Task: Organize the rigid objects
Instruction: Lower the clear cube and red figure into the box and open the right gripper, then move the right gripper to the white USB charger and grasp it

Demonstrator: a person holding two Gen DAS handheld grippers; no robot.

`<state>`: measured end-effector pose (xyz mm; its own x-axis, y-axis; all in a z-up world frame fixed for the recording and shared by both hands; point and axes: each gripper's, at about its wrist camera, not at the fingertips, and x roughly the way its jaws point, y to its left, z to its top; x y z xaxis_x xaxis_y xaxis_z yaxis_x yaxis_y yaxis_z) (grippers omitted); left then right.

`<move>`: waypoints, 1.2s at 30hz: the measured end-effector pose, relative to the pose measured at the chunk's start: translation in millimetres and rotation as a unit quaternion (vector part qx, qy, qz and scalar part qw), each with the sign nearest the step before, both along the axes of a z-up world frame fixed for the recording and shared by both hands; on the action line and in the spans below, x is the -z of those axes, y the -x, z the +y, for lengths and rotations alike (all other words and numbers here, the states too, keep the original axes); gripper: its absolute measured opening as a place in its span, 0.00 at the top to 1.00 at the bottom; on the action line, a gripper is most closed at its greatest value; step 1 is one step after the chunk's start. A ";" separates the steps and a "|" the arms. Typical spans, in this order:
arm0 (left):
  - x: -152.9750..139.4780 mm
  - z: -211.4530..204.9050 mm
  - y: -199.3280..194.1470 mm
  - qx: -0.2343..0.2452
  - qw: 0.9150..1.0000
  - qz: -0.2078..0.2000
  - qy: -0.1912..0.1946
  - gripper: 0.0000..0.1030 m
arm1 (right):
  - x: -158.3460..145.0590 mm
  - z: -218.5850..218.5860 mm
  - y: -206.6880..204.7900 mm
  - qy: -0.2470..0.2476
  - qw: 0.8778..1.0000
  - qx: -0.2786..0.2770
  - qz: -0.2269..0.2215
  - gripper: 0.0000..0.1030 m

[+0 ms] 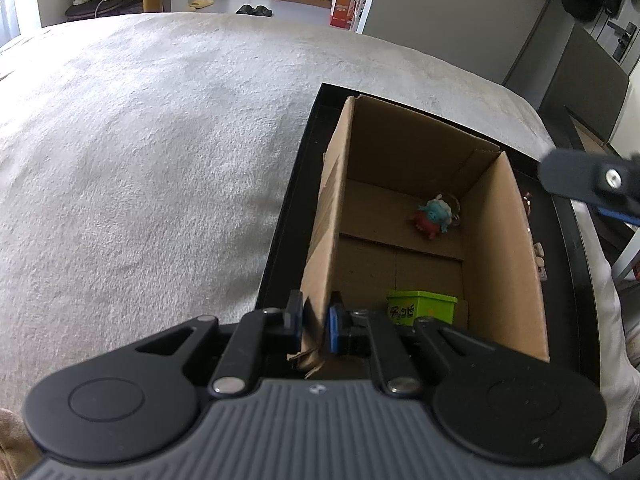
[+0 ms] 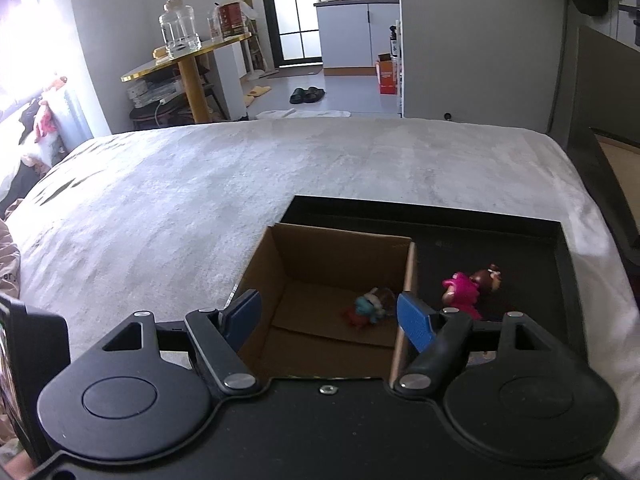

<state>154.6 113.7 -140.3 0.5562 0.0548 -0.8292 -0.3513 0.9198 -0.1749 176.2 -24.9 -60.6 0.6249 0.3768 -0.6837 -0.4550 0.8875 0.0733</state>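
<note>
Where daylight falls, grey blanket (image 2: 280, 168).

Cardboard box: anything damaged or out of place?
Box wall is torn and crumpled at its near corner, where the left gripper pinches it. A pink doll lies outside the box on the black tray.

Left gripper (image 1: 314, 322): jaws nearly closed, blue pads pinching the near wall of the cardboard box (image 1: 500, 248), pitched steeply downward. Right gripper (image 2: 330, 318): jaws spread wide, nothing between the pads, angled down over the box's open top; its left fingertip (image 1: 576, 180) shows at the left camera's right edge.
</note>
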 end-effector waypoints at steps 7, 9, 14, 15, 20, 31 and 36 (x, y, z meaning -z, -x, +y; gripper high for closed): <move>-1.0 -0.7 0.2 0.001 1.000 0.000 -0.001 0.89 | 1.7 -19.2 2.5 0.013 1.000 0.014 -0.006 0.24; -1.0 -0.8 0.2 0.001 1.000 0.000 -0.002 0.89 | 3.9 -27.6 2.4 0.016 1.000 0.021 -0.006 0.24; -1.9 -2.0 0.5 0.001 1.000 0.001 -0.004 0.89 | 14.7 -48.3 2.9 0.029 0.999 0.040 -0.004 0.24; -2.0 -2.1 0.4 0.001 1.000 0.001 -0.004 0.89 | 17.5 -52.2 2.3 0.029 0.999 0.044 0.001 0.24; -3.3 -4.8 -0.8 0.004 1.000 0.001 -0.011 0.89 | 33.2 -66.0 0.7 0.033 0.998 0.061 0.010 0.24; -5.5 -6.2 -1.3 0.001 1.000 0.005 -0.024 0.89 | 63.6 -80.9 -1.4 0.041 0.997 0.062 0.034 0.35; -5.1 -6.4 -2.2 0.000 1.000 0.006 -0.024 0.90 | 82.0 -89.0 -7.1 0.032 0.996 0.062 0.059 0.40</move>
